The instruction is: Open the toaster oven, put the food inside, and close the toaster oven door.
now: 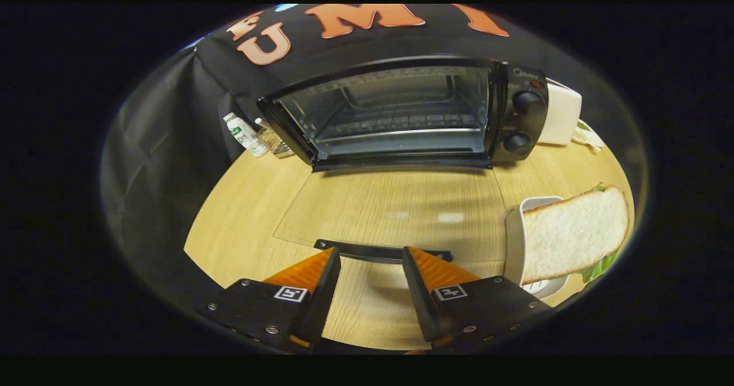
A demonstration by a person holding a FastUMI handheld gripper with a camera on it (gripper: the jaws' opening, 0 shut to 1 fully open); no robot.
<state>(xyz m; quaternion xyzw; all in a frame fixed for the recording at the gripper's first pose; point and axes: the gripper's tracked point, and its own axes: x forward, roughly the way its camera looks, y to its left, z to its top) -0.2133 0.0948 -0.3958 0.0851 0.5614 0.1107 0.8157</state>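
Observation:
The black toaster oven (401,110) stands at the back of the wooden table, its cavity and wire rack (401,123) exposed. Its glass door (395,208) lies folded down flat toward me, and the table shows through it. The door's black handle (427,255) runs crosswise right at my fingertips. My gripper (370,252) is open, the orange fingers (309,268) spread apart over the middle of the handle and pressing on nothing. A sandwich of white bread with green leaves (573,234) rests on a white dish (516,231) to the right of the fingers.
A small white bottle with a green label (245,135) stands by the oven's left side, next to a metal rack piece (278,144). A white appliance (559,113) sits behind the oven's knob panel (523,122). Black cloth walls close in the left and back.

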